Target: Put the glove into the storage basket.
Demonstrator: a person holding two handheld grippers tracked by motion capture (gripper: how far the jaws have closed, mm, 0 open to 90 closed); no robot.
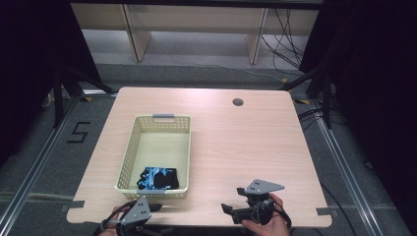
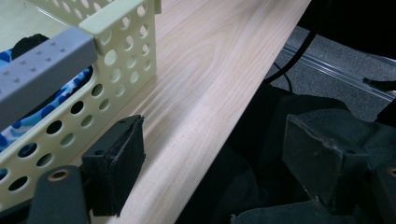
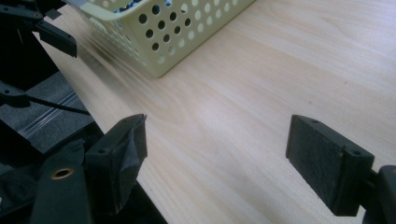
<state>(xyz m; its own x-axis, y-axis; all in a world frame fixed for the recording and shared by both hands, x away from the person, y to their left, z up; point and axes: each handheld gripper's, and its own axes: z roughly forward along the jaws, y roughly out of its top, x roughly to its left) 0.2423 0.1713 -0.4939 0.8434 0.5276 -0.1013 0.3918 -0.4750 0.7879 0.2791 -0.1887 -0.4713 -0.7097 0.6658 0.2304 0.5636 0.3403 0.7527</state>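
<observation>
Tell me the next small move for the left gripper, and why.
Probably lift the left gripper forward over the basket rim toward the blue-and-black cloth. Its jaws stand open and empty at the table edge, just outside the basket's near wall, with the cloth lying behind it.

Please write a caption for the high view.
Open tongs rest near a perforated basket holding blue-black cloth.
</observation>
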